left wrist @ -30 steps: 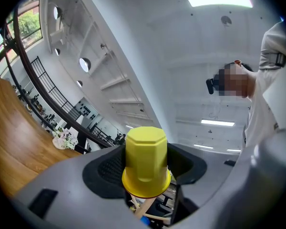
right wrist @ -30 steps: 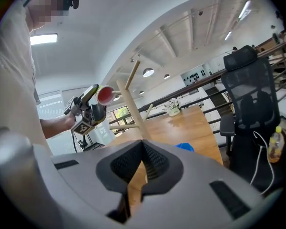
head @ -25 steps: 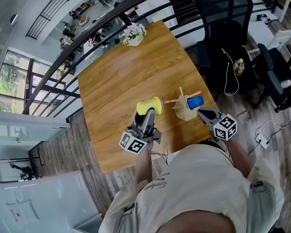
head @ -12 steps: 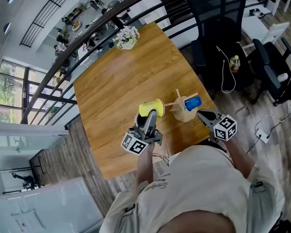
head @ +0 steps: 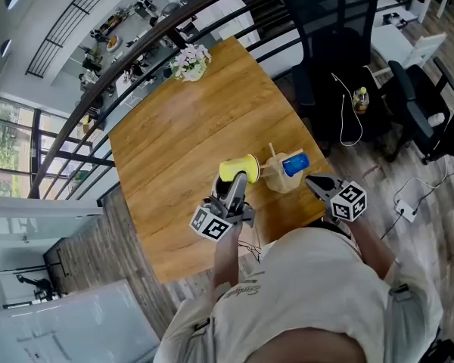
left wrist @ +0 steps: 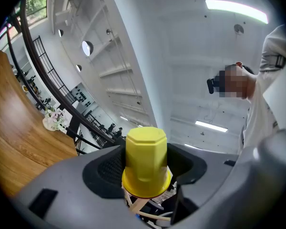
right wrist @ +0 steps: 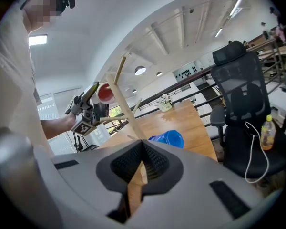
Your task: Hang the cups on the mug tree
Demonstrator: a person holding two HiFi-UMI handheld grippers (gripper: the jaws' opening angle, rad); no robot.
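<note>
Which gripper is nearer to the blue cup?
Right. The right gripper is close beside the blue cup; the left gripper, holding the yellow cup, is farther, across the mug tree.

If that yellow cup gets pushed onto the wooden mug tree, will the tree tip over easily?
Probably fairly tippy: the mug tree has a tall thin trunk on a small base. The blue cup already hangs off one side, likely unbalancing it. The right gripper appears shut on it, which should steady it.

A wooden table (head: 181,127) is set on a plank floor (head: 121,240), with a black office chair (head: 333,21) placed beside it. Ceiling strip lights (left wrist: 236,11) are lit.
</note>
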